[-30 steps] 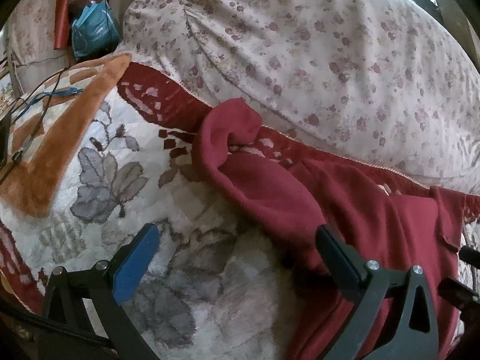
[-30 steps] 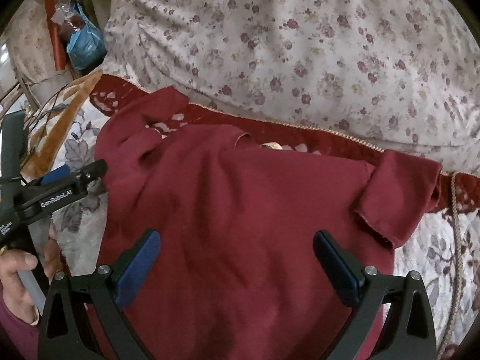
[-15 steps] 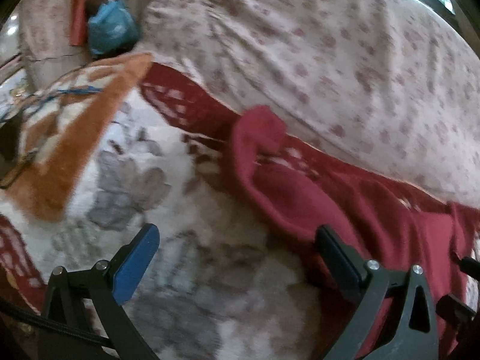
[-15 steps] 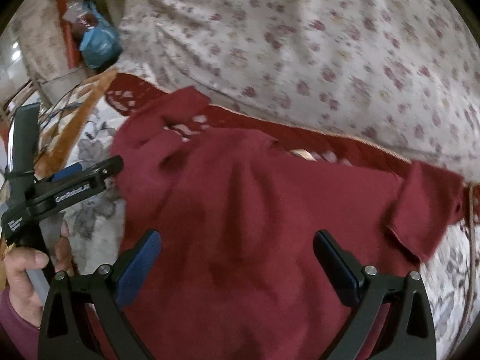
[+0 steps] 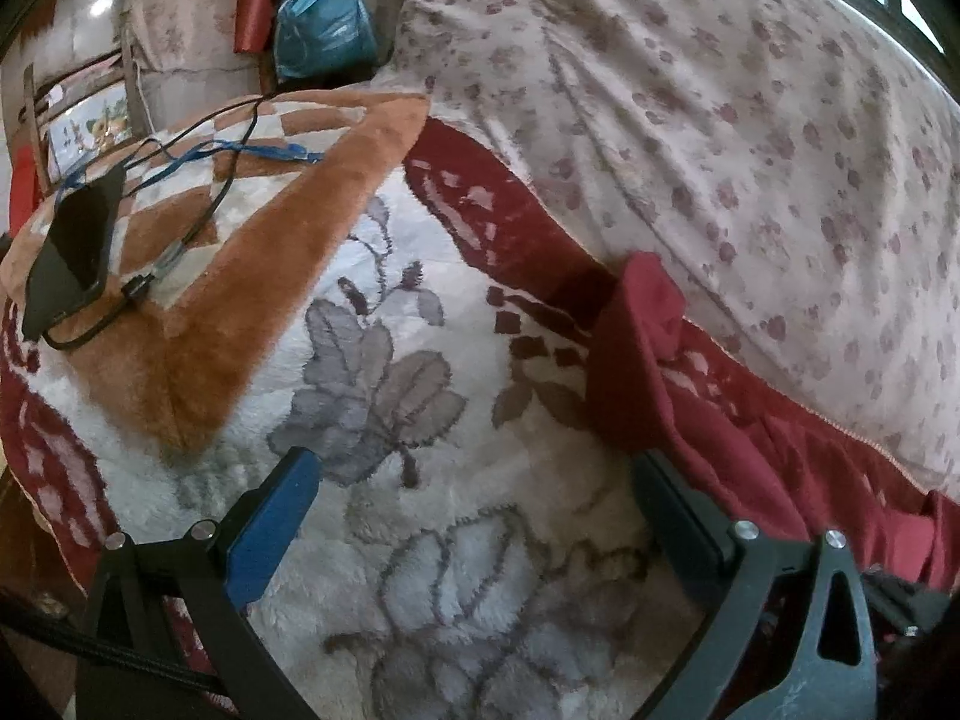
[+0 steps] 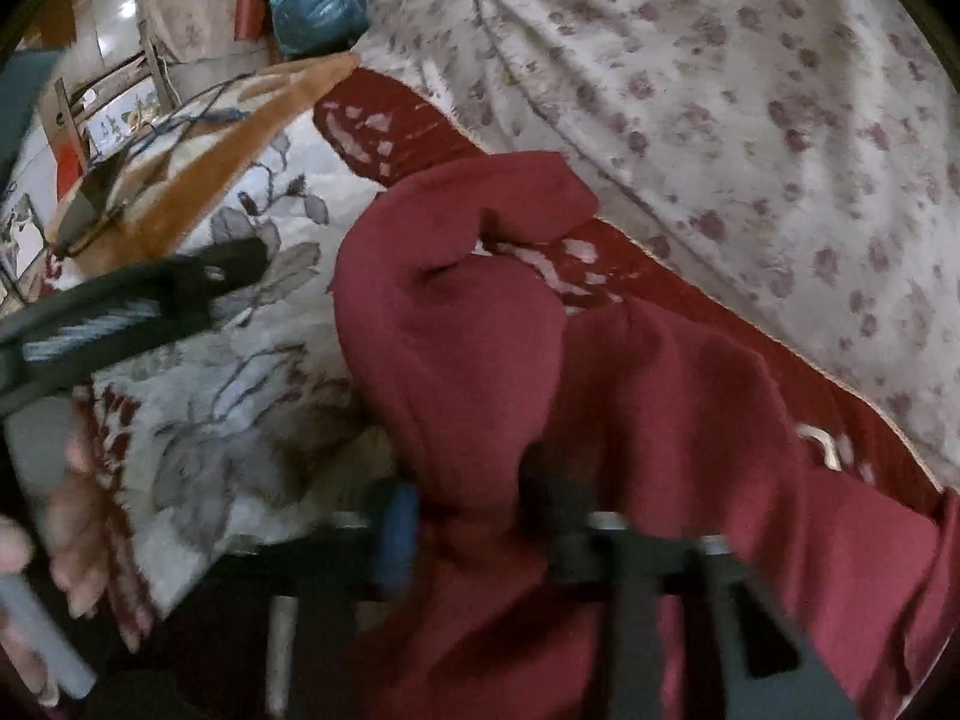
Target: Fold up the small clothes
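**Right tongs bite into the red top, left tongs wide over the blanket**

My right gripper (image 6: 474, 531) has just been closing, and a bunched fold of the dark red knitted top (image 6: 600, 396) sits between its blue pad and its black one. The picture is smeared here, but the cloth gathers into a pinched ridge right at the pads, so I read it as a grip on the fabric. The garment spreads from that pinch up and to the right, one sleeve (image 6: 498, 204) curled over at the top, its cuff lying against the dark red patterned border of the blanket.

My left gripper (image 5: 480, 516) stands wide apart, nothing between its blue pad and its black one. Under it lies the plush white blanket with grey leaf and flower print (image 5: 420, 540). The black finger sits just beside the sleeve end of the red top, near its edge; I cannot tell whether it touches. From the right camera I see my left hand (image 6: 66, 516) wrapped round the grey handle, the left tongs reaching across the white blanket, apart from the garment.

Behind the garment rises a cream quilt with small purple flowers (image 5: 720, 150). To the left an orange and white plush blanket (image 5: 252, 276) carries a flat black device (image 5: 75, 252) with cables running from it. A blue plastic bag (image 5: 324, 30) sits at the far back.
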Motion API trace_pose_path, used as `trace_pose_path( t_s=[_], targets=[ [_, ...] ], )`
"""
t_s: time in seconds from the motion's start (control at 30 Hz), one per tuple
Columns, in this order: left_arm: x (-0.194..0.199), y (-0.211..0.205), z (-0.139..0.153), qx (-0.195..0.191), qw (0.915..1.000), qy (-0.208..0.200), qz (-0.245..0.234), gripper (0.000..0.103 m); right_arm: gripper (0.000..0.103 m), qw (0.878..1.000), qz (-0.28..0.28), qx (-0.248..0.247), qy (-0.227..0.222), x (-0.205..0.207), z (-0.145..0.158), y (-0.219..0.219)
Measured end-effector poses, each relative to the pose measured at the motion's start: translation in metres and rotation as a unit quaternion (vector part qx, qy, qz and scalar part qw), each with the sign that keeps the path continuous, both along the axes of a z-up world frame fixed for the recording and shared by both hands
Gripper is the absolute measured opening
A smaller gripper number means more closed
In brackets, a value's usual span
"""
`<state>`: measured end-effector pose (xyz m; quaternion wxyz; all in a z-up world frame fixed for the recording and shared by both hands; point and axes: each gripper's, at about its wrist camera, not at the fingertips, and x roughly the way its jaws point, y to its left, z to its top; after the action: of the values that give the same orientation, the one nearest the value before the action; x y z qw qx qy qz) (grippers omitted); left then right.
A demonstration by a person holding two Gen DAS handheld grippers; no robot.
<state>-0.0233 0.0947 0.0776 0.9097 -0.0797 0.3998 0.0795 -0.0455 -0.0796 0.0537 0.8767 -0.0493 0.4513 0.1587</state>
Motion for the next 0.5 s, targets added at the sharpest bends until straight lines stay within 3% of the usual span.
trace_pose_path(
  t_s=[0.1, 0.2, 0.33, 0.4, 0.5],
  targets=[
    [0.002, 0.003, 0.001, 0.0, 1.0, -0.001, 0.004, 0.103, 0.019, 0.996, -0.003, 0.083, 0.043, 0.005, -0.001, -0.001],
    [0.005, 0.005, 0.002, 0.005, 0.9999, -0.003, 0.013, 0.103, 0.019, 0.995, 0.027, 0.091, 0.042, 0.0, -0.002, 0.021],
    [0.006, 0.005, -0.001, 0.004, 0.9999, 0.003, 0.012, 0.103, 0.024, 0.993, 0.023, 0.102, 0.06, -0.001, -0.018, 0.025],
    [0.005, 0.002, -0.001, 0.007, 0.9999, 0.003, 0.008, 0.103, 0.045, 0.989, 0.024, 0.129, 0.066, -0.005, -0.013, 0.015],
    [0.004, -0.002, -0.001, 0.006, 1.0, 0.002, -0.001, 0.103, 0.059, 0.987, 0.016, 0.15, 0.057, -0.015, 0.007, -0.009]
  ],
)
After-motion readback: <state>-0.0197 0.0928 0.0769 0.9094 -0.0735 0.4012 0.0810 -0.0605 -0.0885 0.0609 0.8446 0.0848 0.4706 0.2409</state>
